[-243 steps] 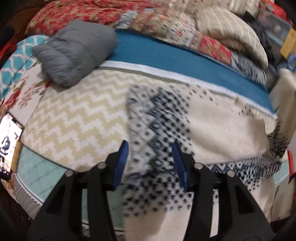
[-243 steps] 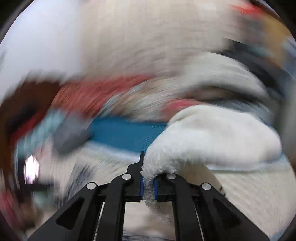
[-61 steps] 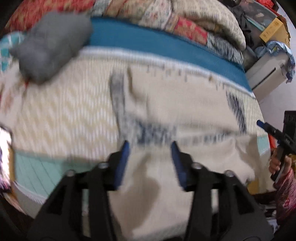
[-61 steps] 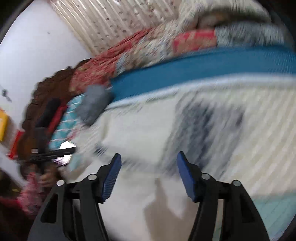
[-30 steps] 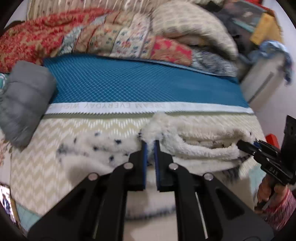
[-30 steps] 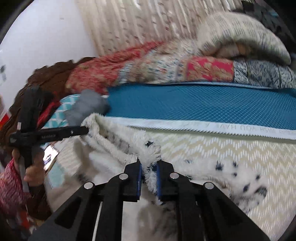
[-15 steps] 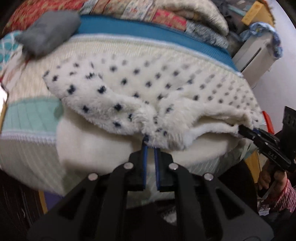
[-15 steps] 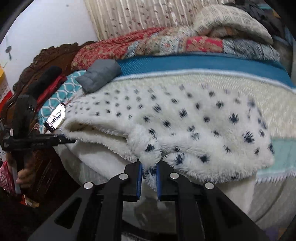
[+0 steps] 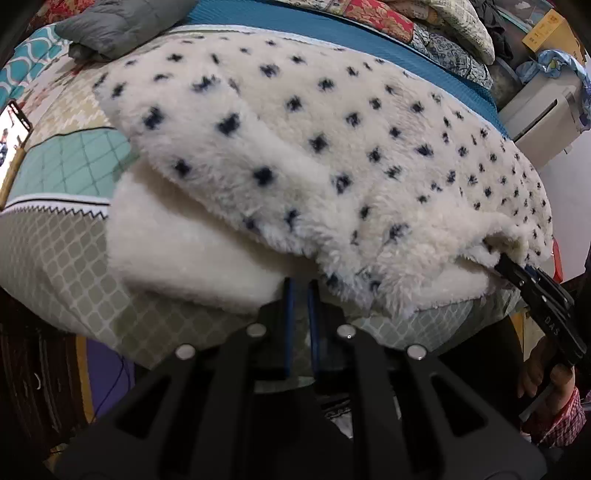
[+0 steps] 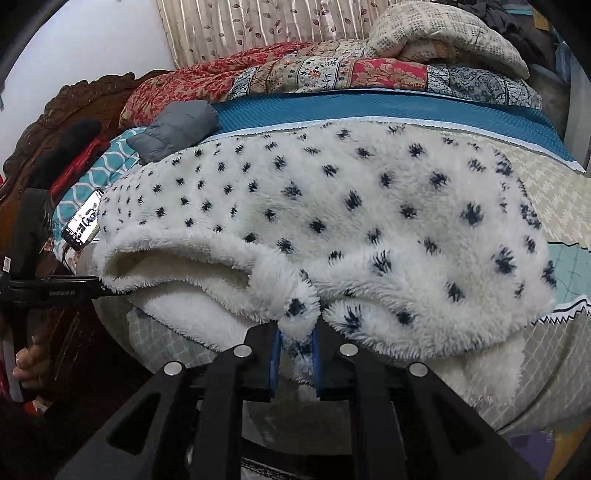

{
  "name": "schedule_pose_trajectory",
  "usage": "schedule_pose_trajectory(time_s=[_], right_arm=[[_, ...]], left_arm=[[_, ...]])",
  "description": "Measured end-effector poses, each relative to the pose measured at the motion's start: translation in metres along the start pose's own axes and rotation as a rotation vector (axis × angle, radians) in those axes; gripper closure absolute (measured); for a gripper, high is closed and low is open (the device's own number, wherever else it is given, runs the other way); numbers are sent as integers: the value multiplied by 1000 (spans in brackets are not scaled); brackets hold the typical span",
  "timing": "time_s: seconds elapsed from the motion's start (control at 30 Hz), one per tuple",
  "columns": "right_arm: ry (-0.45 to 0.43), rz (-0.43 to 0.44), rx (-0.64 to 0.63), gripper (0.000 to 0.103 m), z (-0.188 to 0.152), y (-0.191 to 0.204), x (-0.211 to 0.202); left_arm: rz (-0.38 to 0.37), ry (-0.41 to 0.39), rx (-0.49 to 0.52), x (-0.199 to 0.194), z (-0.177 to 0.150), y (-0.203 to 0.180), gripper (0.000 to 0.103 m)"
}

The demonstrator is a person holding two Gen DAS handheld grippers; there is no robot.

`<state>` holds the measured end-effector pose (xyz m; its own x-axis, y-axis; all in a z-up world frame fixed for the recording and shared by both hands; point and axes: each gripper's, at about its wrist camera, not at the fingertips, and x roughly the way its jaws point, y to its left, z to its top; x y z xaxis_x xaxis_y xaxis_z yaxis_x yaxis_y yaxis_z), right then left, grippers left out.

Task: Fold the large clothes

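A large fluffy white garment with dark blue spots [image 9: 314, 147] lies folded over on the bed, its near edge hanging over the bed's front side; it also fills the right wrist view [image 10: 351, 221]. My left gripper [image 9: 299, 291] sits just below the garment's hem, its jaws nearly closed with a narrow gap and nothing between them. My right gripper [image 10: 295, 339] is shut on a tuft of the garment's near edge. It also shows at the right of the left wrist view [image 9: 532, 280], and the left gripper at the left of the right wrist view [image 10: 62, 290].
A grey padded bundle [image 9: 122, 26] lies at the bed's far left, also in the right wrist view [image 10: 177, 129]. A lit phone [image 10: 83, 219] lies at the left edge. Stacked quilts [image 10: 332, 70] line the far side. A white box [image 9: 543, 122] stands at right.
Both grippers have drawn back toward the bed's near edge. The left gripper has come off the garment's hem and now sits just below it. The right gripper still holds its tuft.
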<state>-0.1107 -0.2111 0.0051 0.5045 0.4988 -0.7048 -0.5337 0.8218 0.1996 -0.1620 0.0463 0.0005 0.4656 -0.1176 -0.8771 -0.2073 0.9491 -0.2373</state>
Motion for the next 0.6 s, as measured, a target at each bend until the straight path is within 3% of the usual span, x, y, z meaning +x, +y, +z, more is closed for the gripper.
schedule_pose_trajectory(time_s=[0.23, 0.37, 0.6], right_arm=[[-14, -1, -48, 68, -4, 11, -13], [-19, -12, -100, 59, -9, 19, -29], [-6, -19, -28, 52, -28, 2, -57]], left_arm=[[16, 3, 14, 0, 6, 0, 96], [21, -1, 28, -3, 7, -3, 96], [-39, -25, 63, -27, 1, -5, 96]])
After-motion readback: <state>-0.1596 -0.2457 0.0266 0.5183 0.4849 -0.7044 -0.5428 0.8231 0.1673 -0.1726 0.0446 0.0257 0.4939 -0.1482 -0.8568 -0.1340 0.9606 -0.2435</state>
